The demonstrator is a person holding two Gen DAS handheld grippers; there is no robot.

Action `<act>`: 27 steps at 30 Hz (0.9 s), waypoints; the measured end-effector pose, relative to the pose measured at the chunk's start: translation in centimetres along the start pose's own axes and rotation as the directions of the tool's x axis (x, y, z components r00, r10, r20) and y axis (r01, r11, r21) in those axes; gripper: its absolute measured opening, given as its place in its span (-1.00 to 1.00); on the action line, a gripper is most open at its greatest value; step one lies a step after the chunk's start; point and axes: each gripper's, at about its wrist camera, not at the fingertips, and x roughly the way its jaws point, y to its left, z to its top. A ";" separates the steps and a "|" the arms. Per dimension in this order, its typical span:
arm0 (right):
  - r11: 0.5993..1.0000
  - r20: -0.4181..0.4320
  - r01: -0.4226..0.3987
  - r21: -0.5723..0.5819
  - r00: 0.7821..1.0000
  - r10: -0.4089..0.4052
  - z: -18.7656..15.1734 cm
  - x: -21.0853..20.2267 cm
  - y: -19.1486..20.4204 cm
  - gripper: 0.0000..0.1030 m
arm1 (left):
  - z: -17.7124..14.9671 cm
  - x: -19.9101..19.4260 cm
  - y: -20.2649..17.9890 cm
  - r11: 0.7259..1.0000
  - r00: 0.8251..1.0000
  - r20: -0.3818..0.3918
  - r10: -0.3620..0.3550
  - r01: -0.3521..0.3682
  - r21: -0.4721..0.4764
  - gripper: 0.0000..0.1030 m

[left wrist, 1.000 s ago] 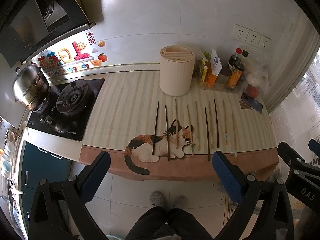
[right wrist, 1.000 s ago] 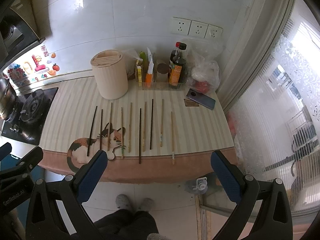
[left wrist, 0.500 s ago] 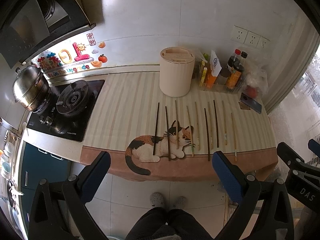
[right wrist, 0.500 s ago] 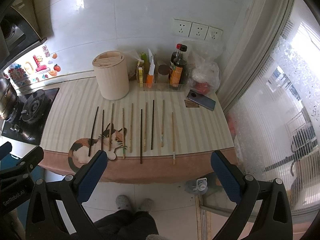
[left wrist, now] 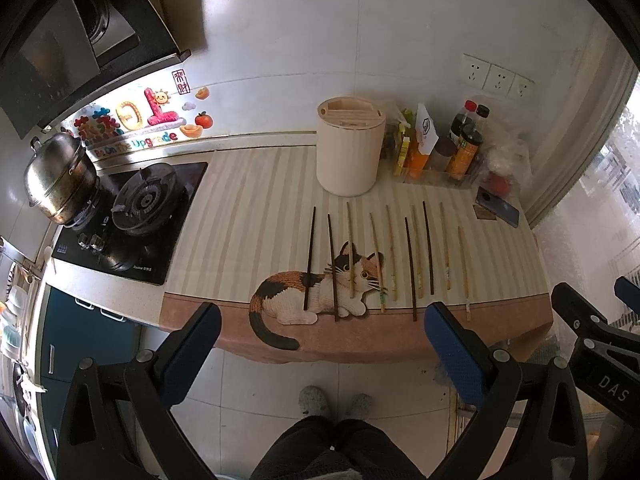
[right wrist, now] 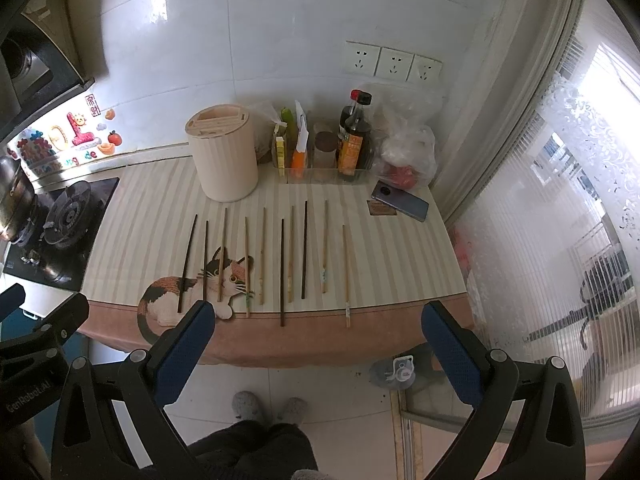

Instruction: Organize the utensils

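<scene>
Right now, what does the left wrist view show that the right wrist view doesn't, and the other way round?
Only the left wrist view shows the whole steel pot on the stove and the blue cabinet below.

Only the right wrist view shows the bottle on the floor and the glass door.

Both show the chopsticks lying in a row on the cat mat, the round holder, the phone, and an open, empty hand-held gripper: left, right.
</scene>
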 end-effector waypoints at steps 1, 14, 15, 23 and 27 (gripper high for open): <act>1.000 0.002 -0.001 0.001 1.000 0.001 0.0 -0.3 0.0 1.00 | 0.0 0.0 0.0 1.000 1.000 0.000 0.000 0.000 0.000 1.00; 1.000 0.009 -0.002 0.002 1.000 0.002 -0.2 -0.5 -0.1 1.00 | 0.1 -0.4 -0.1 1.000 1.000 -0.002 -0.004 0.004 0.002 1.00; 1.000 0.008 -0.004 0.002 1.000 0.004 -0.2 -0.5 -0.2 1.00 | 0.3 -0.5 -0.4 1.000 1.000 -0.002 -0.003 0.003 0.004 1.00; 1.000 0.009 -0.003 0.003 1.000 0.003 -0.1 -0.5 -0.2 1.00 | 0.5 -0.8 -0.7 1.000 1.000 -0.001 -0.004 0.004 0.004 1.00; 1.000 0.010 -0.004 0.003 1.000 0.004 -0.2 -0.4 -0.4 1.00 | 0.7 -0.9 -0.8 1.000 1.000 0.001 -0.004 0.004 0.005 1.00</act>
